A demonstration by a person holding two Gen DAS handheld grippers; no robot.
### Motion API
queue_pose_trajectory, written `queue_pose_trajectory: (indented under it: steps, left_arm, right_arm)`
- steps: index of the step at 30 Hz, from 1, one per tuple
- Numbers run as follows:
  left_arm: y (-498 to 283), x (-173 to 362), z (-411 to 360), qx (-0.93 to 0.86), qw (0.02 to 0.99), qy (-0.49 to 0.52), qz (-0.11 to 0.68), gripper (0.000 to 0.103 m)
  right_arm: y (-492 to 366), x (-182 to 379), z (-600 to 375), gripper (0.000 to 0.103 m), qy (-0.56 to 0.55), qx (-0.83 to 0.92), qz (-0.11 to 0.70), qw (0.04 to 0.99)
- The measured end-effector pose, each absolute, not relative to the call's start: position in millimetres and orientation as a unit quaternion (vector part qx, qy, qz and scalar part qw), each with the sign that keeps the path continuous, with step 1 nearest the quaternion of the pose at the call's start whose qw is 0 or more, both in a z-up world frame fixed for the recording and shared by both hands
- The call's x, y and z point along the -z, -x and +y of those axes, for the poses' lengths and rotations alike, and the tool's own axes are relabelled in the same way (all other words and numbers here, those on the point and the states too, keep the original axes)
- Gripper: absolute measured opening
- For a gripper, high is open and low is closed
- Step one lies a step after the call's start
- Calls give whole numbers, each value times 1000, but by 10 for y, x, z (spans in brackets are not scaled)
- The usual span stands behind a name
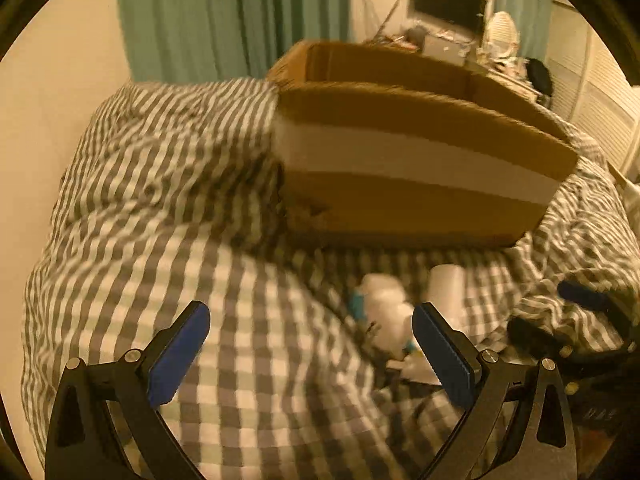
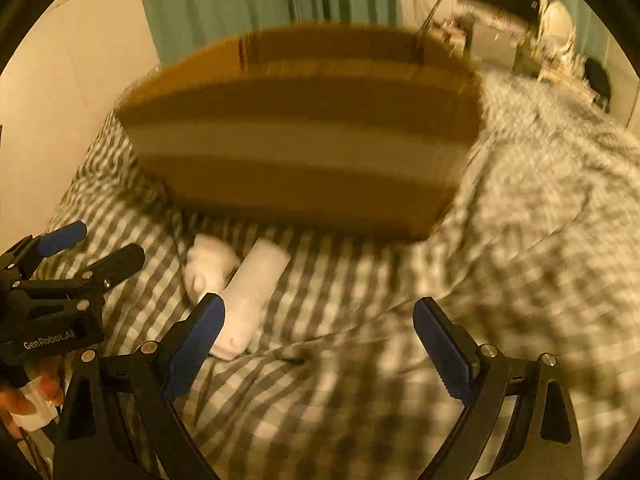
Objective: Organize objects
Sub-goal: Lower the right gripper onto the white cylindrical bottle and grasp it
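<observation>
An open cardboard box [image 1: 420, 168] with a white tape band stands on a grey-and-white checked bed cover; it also shows in the right wrist view [image 2: 304, 152]. In front of it lie a crumpled white item [image 1: 384, 304] [image 2: 210, 264] and a white oblong package [image 1: 446, 284] [image 2: 252, 296]. My left gripper [image 1: 312, 344] is open and empty, above the cover, left of the white items. My right gripper [image 2: 318, 336] is open and empty, just right of the package. Each gripper shows in the other's view: the right one at the edge [image 1: 560, 320], the left one at the left [image 2: 68, 256].
The checked cover [image 1: 180, 200] is rumpled, with a raised fold at the left. Green curtains [image 1: 224, 16] hang behind the bed. A cluttered desk with a dark monitor [image 1: 448, 0] and louvred doors [image 1: 600, 112] stand at the far right. A small blue thing [image 1: 356, 304] lies by the crumpled item.
</observation>
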State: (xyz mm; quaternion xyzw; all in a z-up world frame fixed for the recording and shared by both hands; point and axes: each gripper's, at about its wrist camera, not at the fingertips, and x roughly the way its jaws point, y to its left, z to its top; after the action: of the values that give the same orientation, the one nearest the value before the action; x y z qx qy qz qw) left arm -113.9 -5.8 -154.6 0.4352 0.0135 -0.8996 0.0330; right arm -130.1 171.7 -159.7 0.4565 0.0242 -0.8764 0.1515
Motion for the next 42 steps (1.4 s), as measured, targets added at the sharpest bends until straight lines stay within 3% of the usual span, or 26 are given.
queue_pose_trajectory:
  steps: [9, 12, 15, 17, 22, 33, 39, 42]
  left_arm:
    - [1141, 1543, -256, 890, 58, -452, 8, 103]
    - [1153, 1592, -297, 886, 59, -459, 17, 103]
    - [1167, 1619, -321, 884, 60, -463, 21, 103]
    - [1182, 1630, -326, 884, 61, -463, 22, 103]
    - [1183, 1647, -298, 883, 58, -465, 17, 103]
    - [1336, 1791, 282, 877, -16, -481, -2, 103]
    - [1519, 2027, 594, 866, -37, -499, -25, 102]
    - [1558, 2106, 578, 861, -39, -507, -19, 95]
  right_arm:
    - [1456, 2026, 1356, 94, -502, 846, 40, 174]
    - [1524, 2135, 1264, 88, -512, 838, 32, 184]
    - [1550, 2231, 1211, 75, -521, 831, 25, 192]
    - [1526, 2246, 1197, 55, -522, 828, 21, 206]
    - [1430, 2174, 1274, 46, -513, 828, 8, 227]
    - [1338, 1514, 2050, 44, -476, 865, 33, 157]
    - [1454, 1750, 2261, 45, -508, 851, 16, 130]
    - [1526, 1874, 2165, 45, -518, 846, 28, 121]
